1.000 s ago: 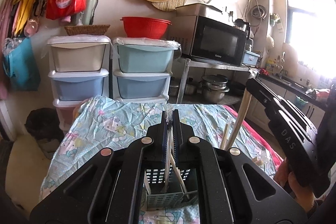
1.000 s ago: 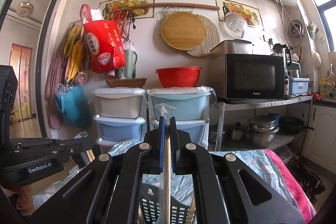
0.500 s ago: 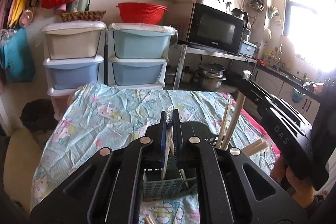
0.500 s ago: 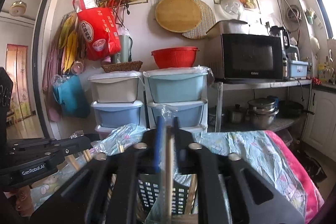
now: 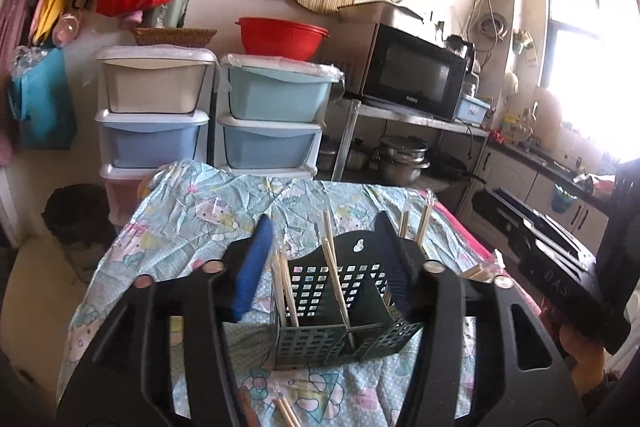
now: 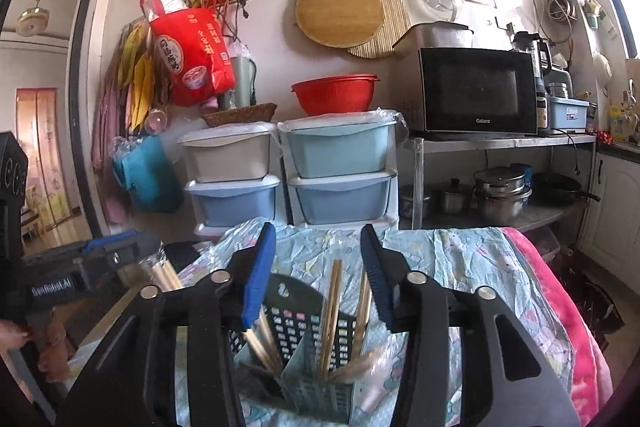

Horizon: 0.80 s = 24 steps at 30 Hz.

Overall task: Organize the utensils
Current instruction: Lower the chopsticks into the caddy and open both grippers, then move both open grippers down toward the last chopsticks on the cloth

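A dark perforated utensil caddy stands on the patterned tablecloth. Wooden chopsticks lean upright in its compartments. My left gripper hangs just over the caddy with its jaws opening, and the pads touch nothing. In the right wrist view the same caddy holds chopsticks below my right gripper. Its jaws are opening too, clear of the sticks. The right gripper shows at the right edge of the left view. The left gripper shows at the left of the right view.
Loose chopsticks lie in front of the caddy, and a wrapped bundle lies to its right. Stacked plastic drawers stand behind the table. A microwave sits on a metal shelf with pots below it.
Both grippers were shut on chopsticks above the caddy. Both have since sunk a little and opened, and the chopsticks now stand in the caddy.
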{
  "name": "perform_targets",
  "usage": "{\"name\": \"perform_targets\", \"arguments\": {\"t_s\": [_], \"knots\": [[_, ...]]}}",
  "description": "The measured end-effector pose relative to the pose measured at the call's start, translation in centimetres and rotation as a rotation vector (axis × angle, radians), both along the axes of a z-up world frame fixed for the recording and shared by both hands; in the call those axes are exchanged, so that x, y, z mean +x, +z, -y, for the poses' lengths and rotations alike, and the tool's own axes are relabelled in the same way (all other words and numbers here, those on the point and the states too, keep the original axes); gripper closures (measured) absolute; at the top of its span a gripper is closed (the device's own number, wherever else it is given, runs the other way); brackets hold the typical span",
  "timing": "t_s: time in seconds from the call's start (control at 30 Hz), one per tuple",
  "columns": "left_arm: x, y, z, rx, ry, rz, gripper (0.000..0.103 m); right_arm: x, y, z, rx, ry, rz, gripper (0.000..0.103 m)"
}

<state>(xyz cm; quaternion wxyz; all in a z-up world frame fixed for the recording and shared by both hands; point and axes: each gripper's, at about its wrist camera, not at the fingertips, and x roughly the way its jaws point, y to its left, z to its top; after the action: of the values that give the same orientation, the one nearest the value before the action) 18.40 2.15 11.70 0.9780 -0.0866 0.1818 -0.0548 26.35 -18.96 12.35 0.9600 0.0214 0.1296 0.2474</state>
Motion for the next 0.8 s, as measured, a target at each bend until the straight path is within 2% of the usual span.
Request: {"name": "perform_targets", "arguments": {"t_s": [0.1,0.23,0.53,0.8], "knots": [[-0.9,0.5,-0.1,-0.001,0.009,0.003,0.044,-1.1,0.2,0.1,-0.009,0.024,-0.016,0.055],[-2.0,0.5,-0.3,0.006,0.028,-0.008,0.022,-2.6,0.5,0.1,-0.029,0.057,-0.012,0.051],[-4.1,-1.2,-1.0,0.0,0.048,-0.069,0.012,-6.0,-0.1,-0.3,-0.09,0.132,-0.05,0.043],[-4.8,-3.8,-1.9,-0.007,0.07,-0.128,0.011,-7.9,-2.8,-1.0,-0.147,0.191,-0.122,0.042]]}}
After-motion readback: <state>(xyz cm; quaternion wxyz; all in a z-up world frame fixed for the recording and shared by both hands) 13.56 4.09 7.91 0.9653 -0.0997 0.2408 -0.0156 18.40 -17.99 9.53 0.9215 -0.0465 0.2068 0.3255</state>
